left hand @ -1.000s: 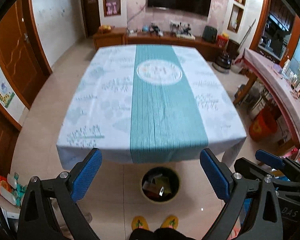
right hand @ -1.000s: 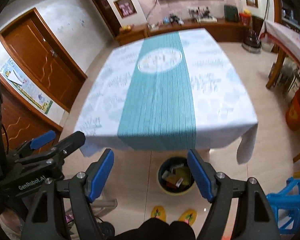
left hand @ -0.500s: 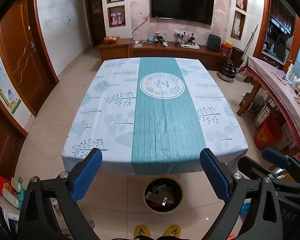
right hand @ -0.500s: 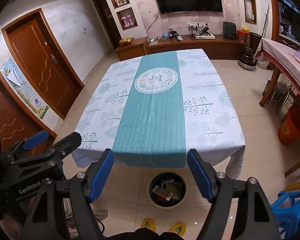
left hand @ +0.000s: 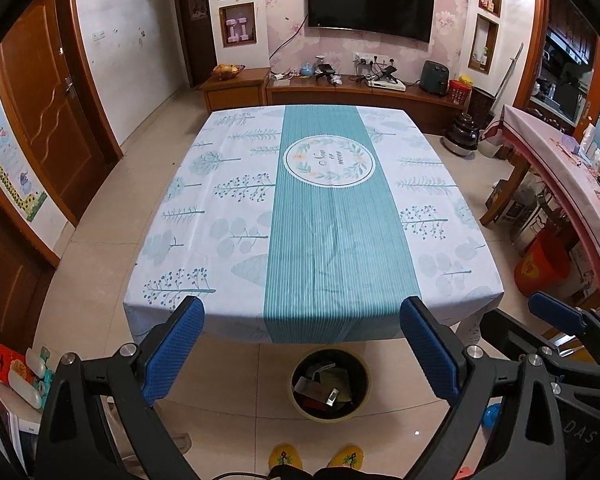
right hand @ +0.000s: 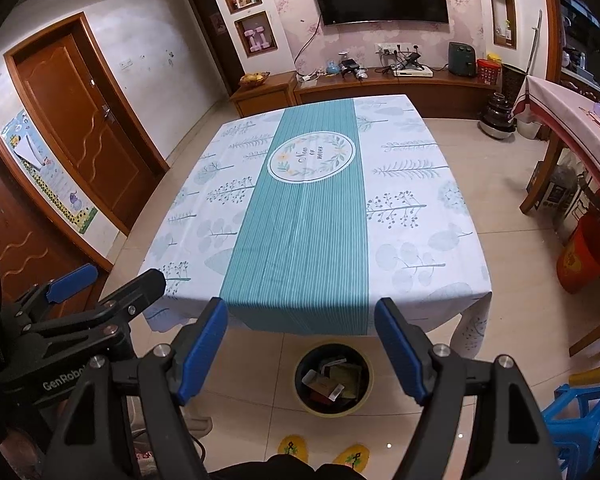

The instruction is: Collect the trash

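Note:
A round dark trash bin [left hand: 330,417] [right hand: 332,413] stands on the floor just under the near edge of the table, and wrappers and scraps fill it. The table [left hand: 320,220] [right hand: 300,220] wears a white and teal cloth with nothing lying on it. My left gripper [left hand: 300,308] hangs open above the bin and the table's near edge, and nothing sits between its blue pads [left hand: 176,344]. My right gripper [right hand: 301,308] is open and empty over the same spot. Each gripper shows at the side of the other's view.
A person's feet in yellow slippers [left hand: 286,456] stand right in front of the bin. An orange bucket [left hand: 540,268] and a long side table [left hand: 572,184] are on the right, with a blue plastic stool [right hand: 576,420] near right. Wooden doors [left hand: 52,120] line the left wall.
Both views have tipped up a little, so the television and far wall now show fully and the table sits lower in the picture. Both grippers stay open and empty.

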Tool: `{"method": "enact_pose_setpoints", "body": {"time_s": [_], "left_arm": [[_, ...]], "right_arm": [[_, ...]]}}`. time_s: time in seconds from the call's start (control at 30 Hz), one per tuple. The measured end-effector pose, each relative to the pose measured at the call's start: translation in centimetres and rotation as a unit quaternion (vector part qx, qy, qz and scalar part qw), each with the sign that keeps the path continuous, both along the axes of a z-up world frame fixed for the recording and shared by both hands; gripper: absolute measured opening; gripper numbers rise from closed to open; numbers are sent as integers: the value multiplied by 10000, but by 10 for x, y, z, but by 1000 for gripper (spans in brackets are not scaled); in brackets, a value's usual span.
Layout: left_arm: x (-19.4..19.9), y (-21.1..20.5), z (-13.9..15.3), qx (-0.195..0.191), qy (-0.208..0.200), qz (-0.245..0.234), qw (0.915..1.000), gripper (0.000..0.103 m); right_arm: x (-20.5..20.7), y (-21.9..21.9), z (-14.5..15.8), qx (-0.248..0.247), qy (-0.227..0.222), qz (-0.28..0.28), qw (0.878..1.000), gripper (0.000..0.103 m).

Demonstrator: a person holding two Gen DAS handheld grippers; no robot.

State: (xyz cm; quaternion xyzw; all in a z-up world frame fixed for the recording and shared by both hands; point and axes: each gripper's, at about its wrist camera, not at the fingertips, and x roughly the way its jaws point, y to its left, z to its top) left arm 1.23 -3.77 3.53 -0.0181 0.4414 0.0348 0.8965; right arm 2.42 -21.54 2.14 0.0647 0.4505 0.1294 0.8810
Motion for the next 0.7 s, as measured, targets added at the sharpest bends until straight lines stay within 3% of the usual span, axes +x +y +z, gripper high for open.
{"method": "enact_pose_setpoints", "body": {"time_s": [0.7], "left_arm": [[8, -2, -9, 51, 110, 108, 9999, 97]], "right_arm": [[12, -12, -12, 19, 72, 173, 9998, 76]]}}
